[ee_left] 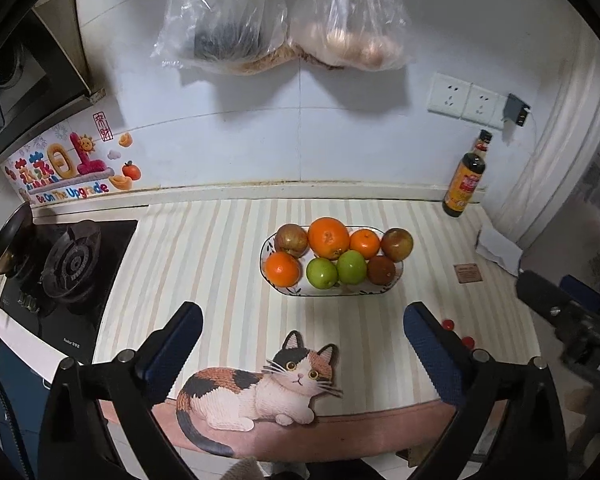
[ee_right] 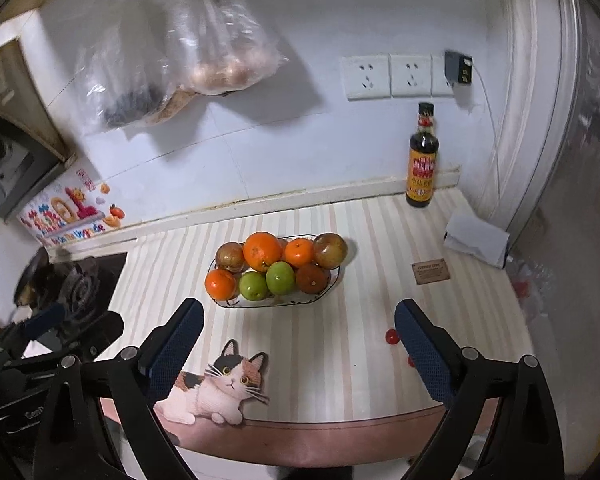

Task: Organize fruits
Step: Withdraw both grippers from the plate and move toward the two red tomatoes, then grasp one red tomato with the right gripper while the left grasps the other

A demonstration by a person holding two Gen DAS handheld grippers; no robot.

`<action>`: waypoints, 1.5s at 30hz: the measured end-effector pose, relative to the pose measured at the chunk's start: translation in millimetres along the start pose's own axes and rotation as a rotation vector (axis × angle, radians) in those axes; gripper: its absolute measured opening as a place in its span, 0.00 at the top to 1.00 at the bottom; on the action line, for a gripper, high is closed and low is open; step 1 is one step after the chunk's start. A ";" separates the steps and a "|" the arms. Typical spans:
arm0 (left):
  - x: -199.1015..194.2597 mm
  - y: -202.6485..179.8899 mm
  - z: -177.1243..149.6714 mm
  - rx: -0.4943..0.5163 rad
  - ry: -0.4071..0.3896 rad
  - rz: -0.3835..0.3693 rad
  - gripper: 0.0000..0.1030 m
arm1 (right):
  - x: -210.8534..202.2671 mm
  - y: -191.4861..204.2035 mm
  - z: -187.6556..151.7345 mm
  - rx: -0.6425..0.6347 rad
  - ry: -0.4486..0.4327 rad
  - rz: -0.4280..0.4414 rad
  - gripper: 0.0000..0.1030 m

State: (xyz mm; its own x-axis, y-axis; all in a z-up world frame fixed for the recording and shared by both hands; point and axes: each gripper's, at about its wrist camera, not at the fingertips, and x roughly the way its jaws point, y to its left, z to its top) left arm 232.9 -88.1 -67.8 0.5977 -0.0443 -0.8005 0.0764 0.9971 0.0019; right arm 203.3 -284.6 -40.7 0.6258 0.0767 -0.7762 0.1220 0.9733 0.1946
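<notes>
A white patterned plate [ee_left: 288, 290] [ee_right: 236, 303] sits on the striped counter mat, holding several fruits: a big orange [ee_left: 328, 237] [ee_right: 262, 251], smaller oranges, two green apples [ee_left: 321, 273] [ee_right: 253, 285] and brownish-red fruits. Two small red fruits [ee_left: 447, 324] [ee_right: 391, 336] lie loose on the mat right of the plate. My left gripper [ee_left: 302, 330] is open and empty, hovering near the mat's front edge, short of the plate. My right gripper [ee_right: 298, 328] is open and empty in a similar spot; its body shows at the right edge of the left wrist view.
A gas stove [ee_left: 70, 264] with a pan stands left. A dark sauce bottle [ee_left: 464, 182] [ee_right: 422, 164] stands at the back right by the wall. Plastic bags [ee_left: 284, 20] hang on the wall above. A folded white paper [ee_right: 476, 240] and a small brown card [ee_right: 430, 272] lie right.
</notes>
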 end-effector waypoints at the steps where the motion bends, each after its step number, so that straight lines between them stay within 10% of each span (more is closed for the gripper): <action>1: 4.5 -2.8 1.7 0.000 0.001 0.001 0.00 | 7.1 -8.5 2.1 0.018 0.010 0.000 0.04; 14: 142.0 -128.2 8.5 0.255 0.219 -0.020 0.00 | 154.0 -168.1 -53.7 0.256 0.321 -0.094 0.05; 18: 185.6 -156.1 -4.9 0.313 0.305 -0.023 0.00 | 193.7 -193.7 -84.8 0.255 0.385 -0.112 0.33; 25: 244.6 -187.8 -26.6 0.373 0.497 -0.068 0.00 | 229.5 -206.1 -104.3 0.279 0.401 -0.060 0.45; 27: 250.3 -193.8 -28.9 0.381 0.514 -0.088 0.00 | 235.6 -203.7 -107.6 0.273 0.398 -0.044 0.65; 34: 264.6 -233.1 -36.3 0.414 0.575 -0.225 0.02 | 221.4 -211.0 -108.0 0.289 0.347 -0.049 0.68; 38: 269.9 -262.5 -48.8 0.475 0.605 -0.272 0.31 | 210.0 -226.2 -105.7 0.319 0.331 -0.074 0.68; 45: 280.8 -291.9 -68.8 0.543 0.641 -0.278 0.51 | 201.1 -250.0 -109.0 0.360 0.317 -0.105 0.68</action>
State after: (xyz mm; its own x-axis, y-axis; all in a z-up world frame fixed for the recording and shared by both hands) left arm 323.5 -387.3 -334.3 -0.0489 -0.0750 -0.9960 0.6184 0.7808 -0.0892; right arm 214.6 -488.9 -310.9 0.3373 0.0988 -0.9362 0.4657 0.8467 0.2572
